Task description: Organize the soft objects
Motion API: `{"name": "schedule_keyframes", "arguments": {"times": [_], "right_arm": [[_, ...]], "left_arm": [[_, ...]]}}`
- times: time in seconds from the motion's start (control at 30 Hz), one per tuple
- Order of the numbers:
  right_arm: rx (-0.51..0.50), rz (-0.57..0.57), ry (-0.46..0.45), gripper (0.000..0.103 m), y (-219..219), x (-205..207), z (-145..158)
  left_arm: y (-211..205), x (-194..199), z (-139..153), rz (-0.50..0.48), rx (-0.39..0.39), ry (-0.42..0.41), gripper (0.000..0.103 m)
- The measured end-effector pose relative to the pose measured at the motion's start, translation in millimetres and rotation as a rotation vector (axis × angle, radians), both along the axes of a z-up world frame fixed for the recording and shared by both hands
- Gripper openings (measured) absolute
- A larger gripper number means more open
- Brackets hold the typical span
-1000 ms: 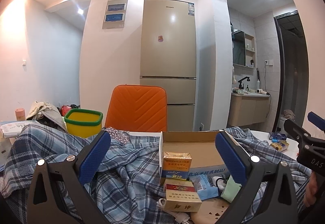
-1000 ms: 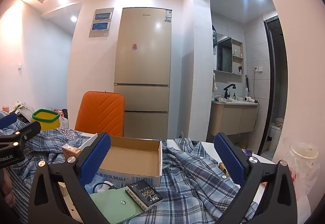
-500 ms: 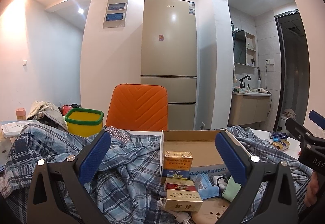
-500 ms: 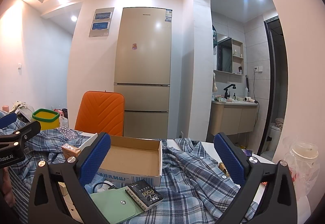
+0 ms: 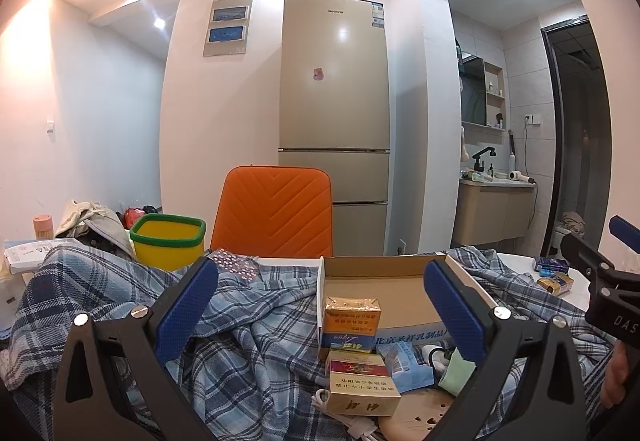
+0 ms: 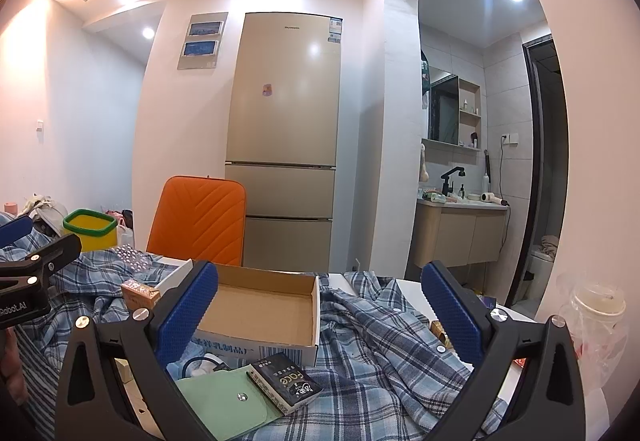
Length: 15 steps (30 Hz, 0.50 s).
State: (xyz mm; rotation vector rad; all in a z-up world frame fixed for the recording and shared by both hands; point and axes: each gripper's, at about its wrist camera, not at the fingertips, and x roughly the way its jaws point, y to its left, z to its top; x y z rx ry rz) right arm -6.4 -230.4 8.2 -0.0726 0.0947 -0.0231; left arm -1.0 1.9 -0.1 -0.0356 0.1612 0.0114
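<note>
Both our left gripper (image 5: 320,305) and right gripper (image 6: 319,305) hang spread wide, empty. We should pinch the plaid shirt (image 6: 372,357) at a free edge — clear of the cardboard box (image 6: 264,311).

The left tool (image 5: 320,305) hangs wide apart above the plaid shirt (image 5: 248,325) and cardboard box (image 5: 380,281).

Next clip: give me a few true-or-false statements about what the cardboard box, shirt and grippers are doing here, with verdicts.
1. The open brown cardboard box is empty. True.
2. The left gripper is shut on the blue plaid shirt. False: it is open and holds nothing.
3. A black packet overlaps the pale green snap pouch. True.
4. The right gripper grips the pouch. False: it is open and empty.
5. The orange chair stands behind the table. True.
</note>
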Motion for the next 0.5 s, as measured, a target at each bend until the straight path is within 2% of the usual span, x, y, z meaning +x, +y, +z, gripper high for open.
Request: {"name": "schedule_keyframes", "arguments": {"times": [0.2,0.5], "right_arm": [[-0.005,-0.003,0.002,0.103,0.8,0.5,-1.2],[-0.015,-0.013,0.006,0.103,1.0,1.7,-3.7]], "left_arm": [[5.4,5.1,-1.6,0.003,-0.03,0.03,0.103],[1.6,7.2,-2.5,-0.009,-0.008,0.053,0.103]]}}
